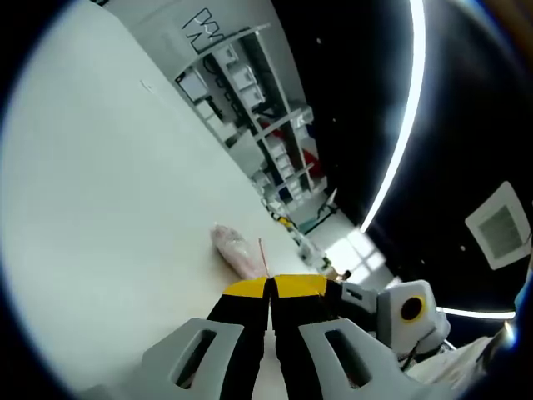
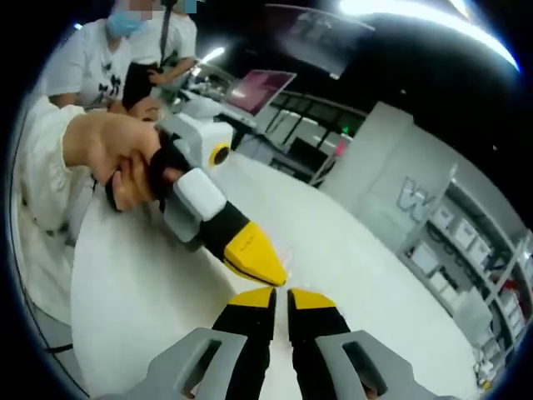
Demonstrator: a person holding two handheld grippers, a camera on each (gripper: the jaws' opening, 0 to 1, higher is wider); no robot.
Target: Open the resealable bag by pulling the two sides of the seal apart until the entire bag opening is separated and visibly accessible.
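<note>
- Lying on the white table [image 1: 108,208], the resealable bag [image 1: 236,250] shows pinkish contents in the left gripper view; a thin red seal edge rises from it to the jaw tips.
- Left gripper [image 1: 271,287]: yellow-tipped black jaws are pressed together, pinching the bag's seal edge just beyond the tips.
- Right gripper [image 2: 281,297]: its jaws stand nearly closed with a thin gap; whether they grasp the clear film of the bag cannot be told.
- In the right gripper view, the left gripper enters from the left, its yellow tip almost touching the right one's tips, held by a person's hand [image 2: 117,158].
- Shelving with white bins [image 1: 258,108] stands past the table's far edge.
</note>
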